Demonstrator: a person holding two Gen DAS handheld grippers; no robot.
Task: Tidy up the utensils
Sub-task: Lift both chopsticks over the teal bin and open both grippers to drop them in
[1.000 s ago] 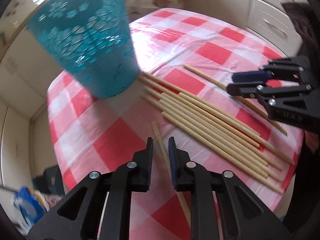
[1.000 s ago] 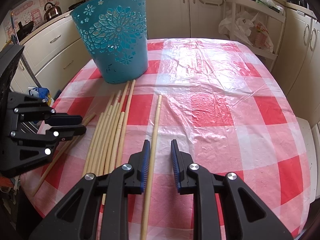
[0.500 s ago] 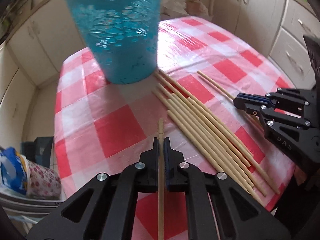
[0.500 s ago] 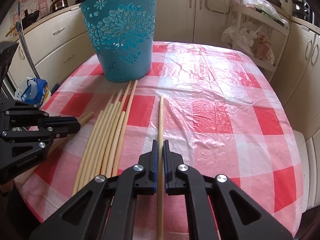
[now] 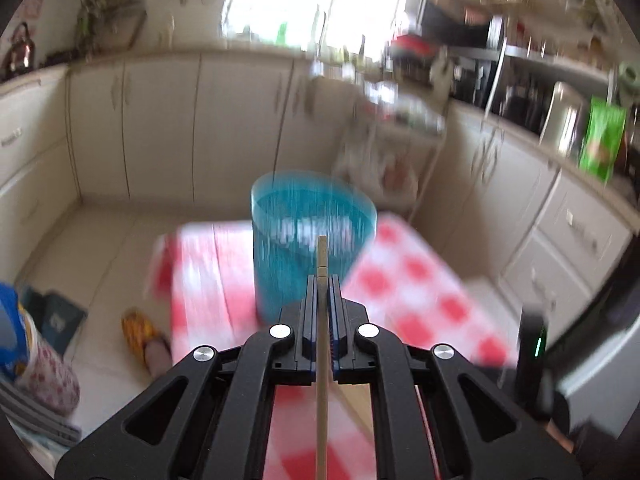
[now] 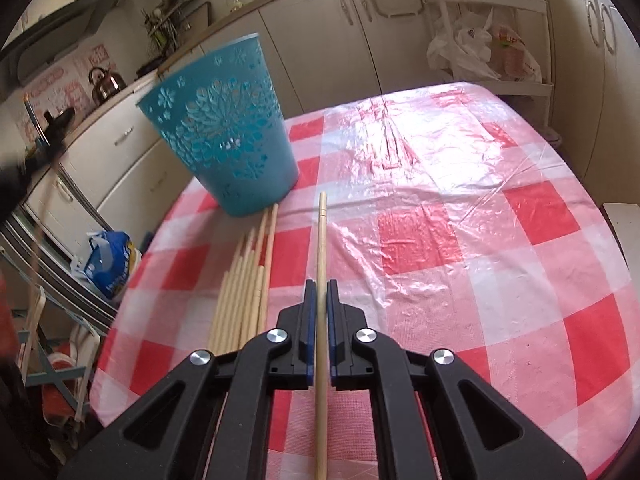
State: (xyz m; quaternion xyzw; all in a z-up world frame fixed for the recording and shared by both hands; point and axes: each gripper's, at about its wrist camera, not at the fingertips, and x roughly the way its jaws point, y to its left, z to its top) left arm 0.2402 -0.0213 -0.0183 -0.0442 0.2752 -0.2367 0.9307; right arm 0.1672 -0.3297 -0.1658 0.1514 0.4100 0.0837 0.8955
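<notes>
My left gripper (image 5: 321, 280) is shut on a long wooden stick (image 5: 321, 344) and holds it high above the table, its tip pointing at the open top of the blue perforated basket (image 5: 312, 236); this view is blurred. My right gripper (image 6: 320, 286) is shut on another wooden stick (image 6: 321, 248), lifted a little over the checked tablecloth (image 6: 460, 248). The basket (image 6: 224, 128) stands at the table's far left in the right wrist view. Several more sticks (image 6: 244, 284) lie side by side on the cloth, left of my right gripper.
Cream kitchen cabinets (image 6: 320, 32) surround the table. A white rack with plastic bags (image 6: 480, 48) stands behind the table's far right. A blue bag (image 6: 110, 260) and a folding frame (image 6: 48, 320) are on the floor to the left.
Both grippers closed on a stick each and lifted. The left one has risen far and swung up so it looks down at the basket's opening.
</notes>
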